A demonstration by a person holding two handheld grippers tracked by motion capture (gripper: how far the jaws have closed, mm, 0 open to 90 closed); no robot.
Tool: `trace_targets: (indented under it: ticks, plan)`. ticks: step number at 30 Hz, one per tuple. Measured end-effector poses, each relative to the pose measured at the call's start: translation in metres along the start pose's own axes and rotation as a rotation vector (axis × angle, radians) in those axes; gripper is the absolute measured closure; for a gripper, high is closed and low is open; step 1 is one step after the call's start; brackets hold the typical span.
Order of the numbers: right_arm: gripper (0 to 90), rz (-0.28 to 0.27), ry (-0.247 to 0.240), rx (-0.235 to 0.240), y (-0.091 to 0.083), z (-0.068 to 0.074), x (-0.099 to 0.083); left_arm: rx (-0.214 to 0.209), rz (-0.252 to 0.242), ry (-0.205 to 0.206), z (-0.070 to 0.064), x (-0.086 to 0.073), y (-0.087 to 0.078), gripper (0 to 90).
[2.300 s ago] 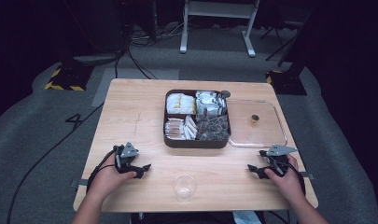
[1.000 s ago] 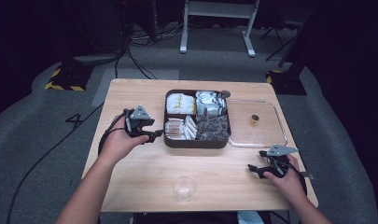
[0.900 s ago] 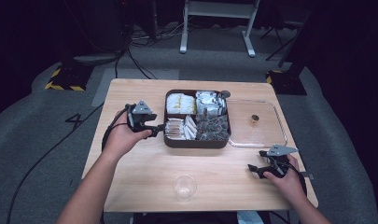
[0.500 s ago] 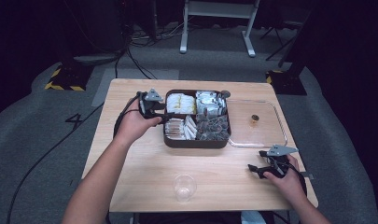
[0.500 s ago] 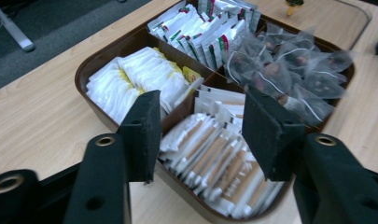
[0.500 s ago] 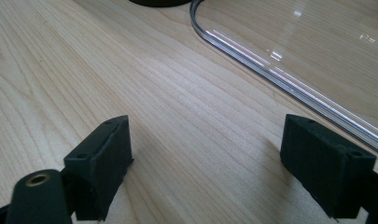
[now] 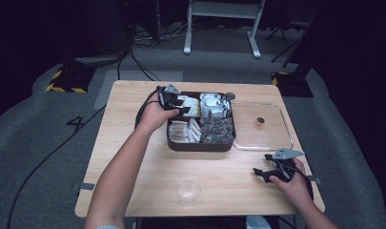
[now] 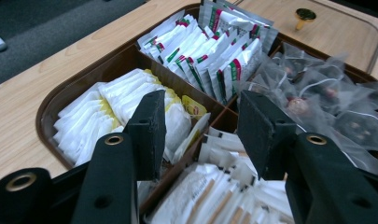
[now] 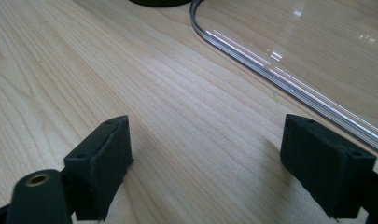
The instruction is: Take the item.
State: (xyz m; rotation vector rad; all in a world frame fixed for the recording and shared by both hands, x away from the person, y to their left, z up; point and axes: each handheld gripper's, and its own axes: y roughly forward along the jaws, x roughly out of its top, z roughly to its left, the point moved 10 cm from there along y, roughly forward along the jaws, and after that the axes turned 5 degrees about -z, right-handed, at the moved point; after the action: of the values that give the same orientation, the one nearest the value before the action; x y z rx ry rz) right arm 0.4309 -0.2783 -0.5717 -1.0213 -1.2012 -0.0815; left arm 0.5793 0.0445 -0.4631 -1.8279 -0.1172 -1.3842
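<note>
Wooden table [image 7: 133, 143] with a dark brown divided tray [image 7: 200, 144] at far centre. Tray compartments: white packets with yellow edges [image 8: 107, 100] far left, white sachets with red-green print [image 8: 210, 46] far right, clear mesh tea bags [image 8: 326, 102] near right, paper stick packets [image 8: 214, 191] near left.

Left gripper [image 7: 178, 102] reaches over the tray's far-left corner, arm stretched in from near left. In the left gripper view the jaws stand apart with nothing between them, hovering above the divider between the yellow-edged packets and the stick packets; whether they touch any packet can't be told.

Clear flat lid [image 7: 262, 126] lies on the table just right of the tray, touching or nearly touching it, with a small dark knob [image 7: 260, 120] at its middle. Its rim [image 9: 289, 84] crosses the right gripper view.

Right gripper [image 7: 264, 173] rests at the near right of the table, near the lid's near edge, held in the hand [image 7: 295, 183]. Jaws spread wide, nothing held, bare wood between them.

Clear plastic cup [image 7: 188, 192] stands upright at near centre, well apart from both grippers.

Dark floor beyond, cables [image 7: 128, 62] and a white stand base [image 7: 221, 24] at far side.
</note>
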Motion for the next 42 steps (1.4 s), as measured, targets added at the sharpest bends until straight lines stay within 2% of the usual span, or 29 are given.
trace_targets:
  ticks: [5,9,14,18,22,27,36,42]
  plan:
    - [16.8,0.0,0.001,0.0,0.0,0.0,0.0,-0.007,0.038,-0.014,0.002,-0.002,0.021,52.0]
    - [16.8,0.0,0.0,0.0,0.0,0.0,0.0,-0.016,0.077,-0.022,0.002,-0.007,0.034,52.2]
    - [16.8,-0.001,0.002,0.0,0.0,0.0,0.0,-0.006,0.114,-0.036,0.005,-0.012,0.046,53.6]
    - [16.8,0.0,0.0,0.0,0.0,0.0,0.0,0.001,0.144,-0.042,0.008,-0.014,0.051,56.1]
    - [16.8,0.0,0.0,0.0,0.0,0.0,0.0,0.015,0.172,-0.073,0.013,-0.02,0.057,56.8]
    - [17.1,-0.001,0.001,0.0,0.0,0.0,0.0,0.007,0.207,-0.1,0.015,-0.026,0.062,57.0]
    - [17.1,-0.001,0.001,0.0,0.0,0.0,0.0,-0.001,0.217,-0.158,0.016,-0.027,0.07,57.6]
    - [17.1,-0.001,0.001,0.0,0.0,0.0,0.0,0.013,0.249,-0.165,0.02,-0.033,0.073,62.0]
